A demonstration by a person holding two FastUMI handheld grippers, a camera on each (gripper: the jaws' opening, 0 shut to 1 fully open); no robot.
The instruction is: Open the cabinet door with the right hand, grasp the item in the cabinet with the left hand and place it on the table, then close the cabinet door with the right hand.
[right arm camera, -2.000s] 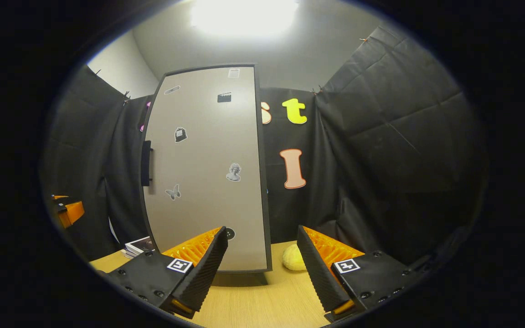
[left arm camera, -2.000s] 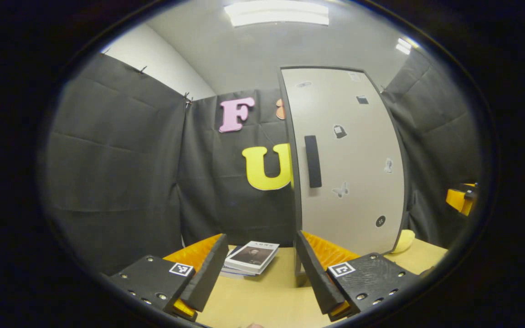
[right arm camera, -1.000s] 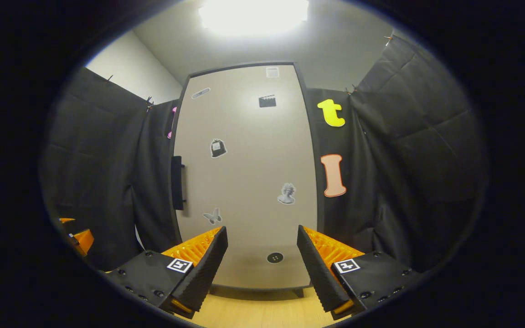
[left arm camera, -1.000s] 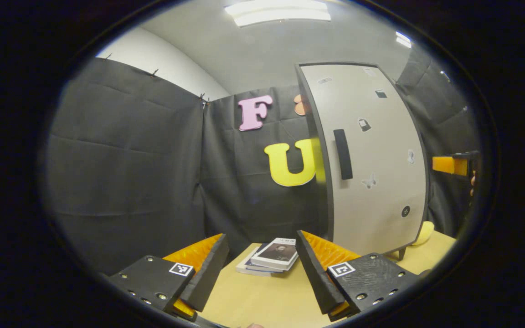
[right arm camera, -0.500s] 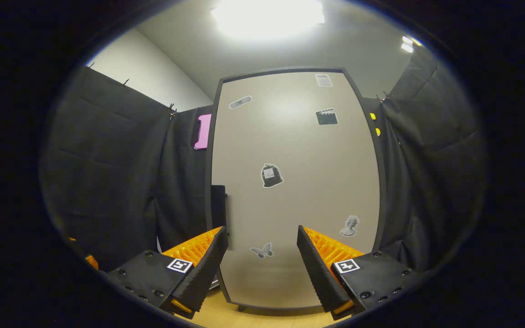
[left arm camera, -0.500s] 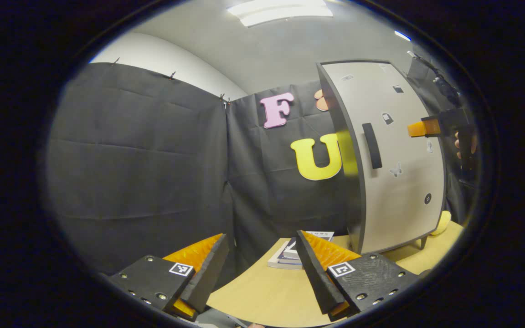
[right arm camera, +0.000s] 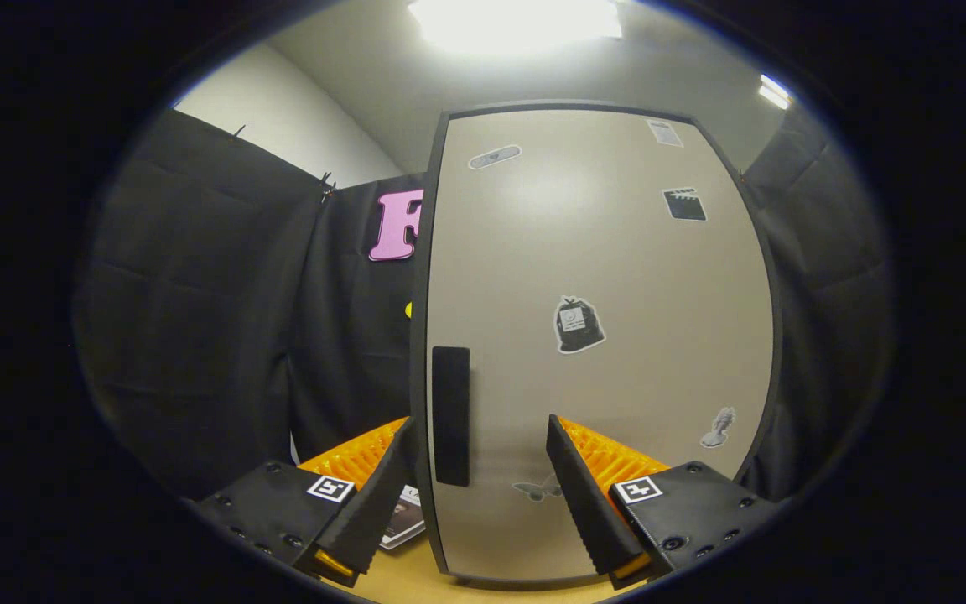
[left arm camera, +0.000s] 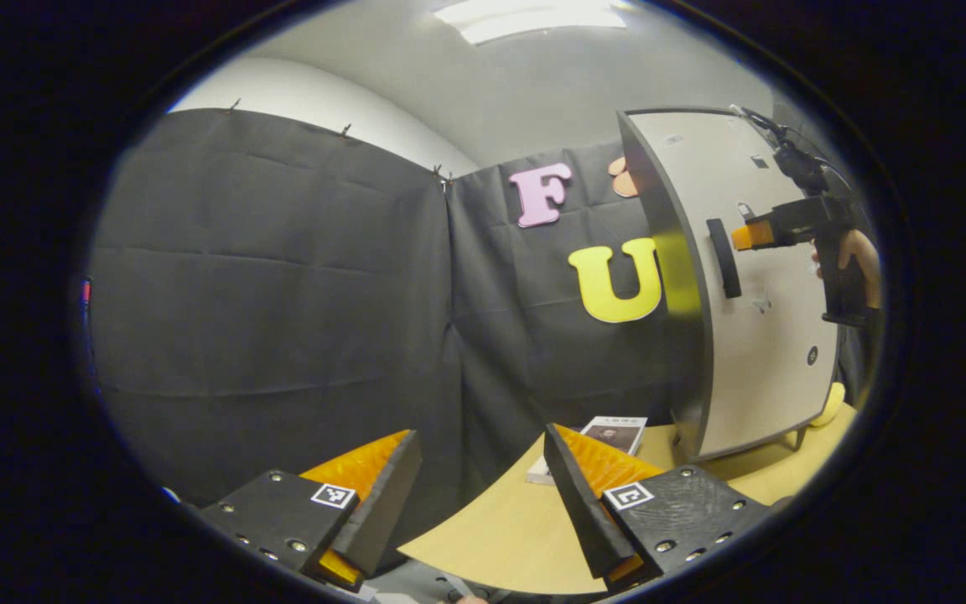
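Before the door handle [right arm camera: 450, 415] — right tool [right arm camera: 483, 491] wide open, empty.

Lit from above by ceiling lights [left arm camera: 533, 15], blown out to white glare in the right gripper view. Soft sheen on the cabinet door [right arm camera: 592, 277]. Strong fisheye bending at the edges; dim cloth walls, sharp focus.

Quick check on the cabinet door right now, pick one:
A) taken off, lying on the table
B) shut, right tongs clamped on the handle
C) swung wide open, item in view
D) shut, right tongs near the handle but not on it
D: the cabinet door sits flush and shut, and the right tongs stand open, with the handle between the fingers in the right gripper view but not gripped.
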